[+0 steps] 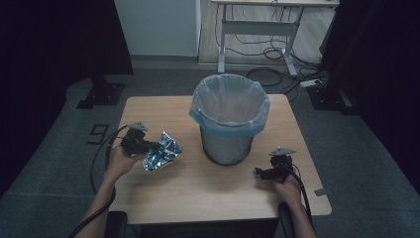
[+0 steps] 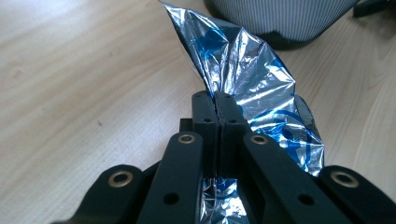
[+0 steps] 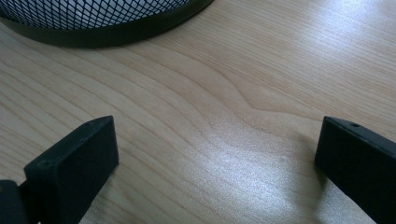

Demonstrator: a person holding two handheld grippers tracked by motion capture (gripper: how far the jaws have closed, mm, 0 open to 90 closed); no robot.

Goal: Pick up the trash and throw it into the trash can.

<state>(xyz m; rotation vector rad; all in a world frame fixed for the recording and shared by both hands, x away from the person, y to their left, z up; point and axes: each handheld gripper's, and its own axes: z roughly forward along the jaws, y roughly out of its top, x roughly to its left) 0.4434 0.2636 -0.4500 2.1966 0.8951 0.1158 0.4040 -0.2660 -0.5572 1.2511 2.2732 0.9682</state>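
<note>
High view showed a black wire-mesh waste bin [image 1: 228, 144], lined with a pale blue-rimmed plastic bag [image 1: 229, 106], standing at the middle of the light wooden table [image 1: 208, 191]. To the bin's left, the left gripper [image 1: 148, 147] had its jaws clenched on a crumpled silver-and-blue foil wrapper [image 1: 163, 151], held just beside the bin and low over the table; whether the wrapper touched the table could not be determined. Left gripper view confirmed the jaws pressed together on the wrapper's edge.

The right gripper [image 1: 261, 172] sat to the bin's right, jaws released and holding nothing.

Judged step: wrapper grasped, disposal pending. The next move would call for lifting the wrapper above the bin's rim and releasing it inside.

The bin's interior floor was hidden by the liner. The wrapper's print was illegible.
</note>
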